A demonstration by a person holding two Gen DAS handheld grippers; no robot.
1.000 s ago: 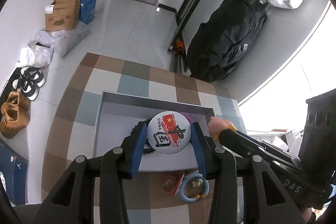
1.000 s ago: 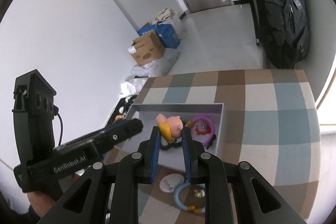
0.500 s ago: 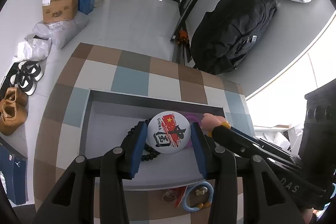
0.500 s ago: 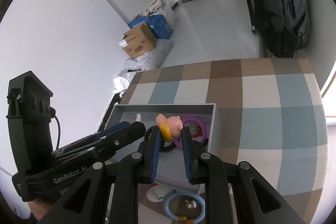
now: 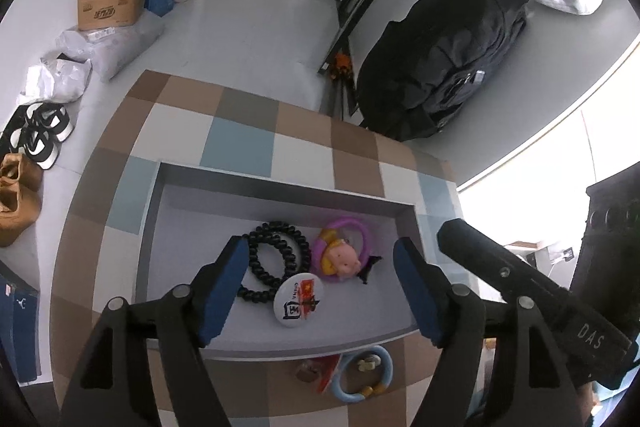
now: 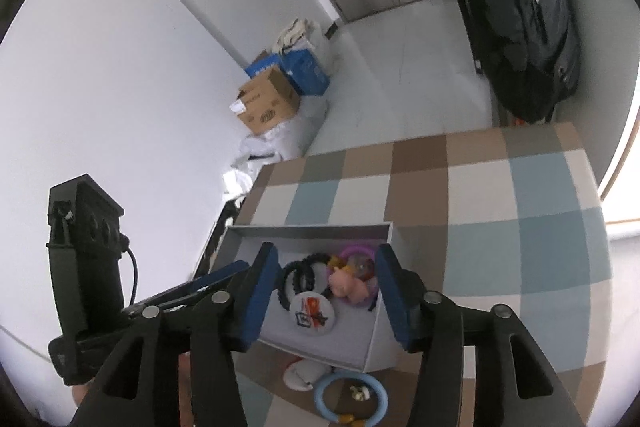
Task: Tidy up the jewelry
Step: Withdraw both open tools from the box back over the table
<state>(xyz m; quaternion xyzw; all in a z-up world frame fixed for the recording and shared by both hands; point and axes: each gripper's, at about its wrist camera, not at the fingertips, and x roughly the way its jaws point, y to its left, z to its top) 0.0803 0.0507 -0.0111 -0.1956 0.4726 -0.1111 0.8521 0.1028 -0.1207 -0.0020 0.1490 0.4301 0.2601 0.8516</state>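
Observation:
A grey open box (image 5: 280,179) (image 6: 374,347) stands on the checked tabletop. In it lie a round white badge with a red flag (image 5: 296,302) (image 6: 312,309), a black bead bracelet (image 5: 276,259) (image 6: 298,277), a pink pig charm (image 5: 342,258) (image 6: 350,285) and a purple ring (image 5: 360,229) (image 6: 356,255). My left gripper (image 5: 320,287) is open and empty above the box. My right gripper (image 6: 324,291) is open and empty above the box too.
A blue ring with beads (image 5: 362,373) (image 6: 350,397) and a small red and white item (image 5: 320,373) (image 6: 304,375) lie on the table in front of the box. A black backpack (image 5: 440,59), cardboard boxes (image 5: 112,3) and shoes (image 5: 40,135) are on the floor.
Both grippers have opened. The left let go of the badge and the right let go of the pig charm; both now lie in the box.

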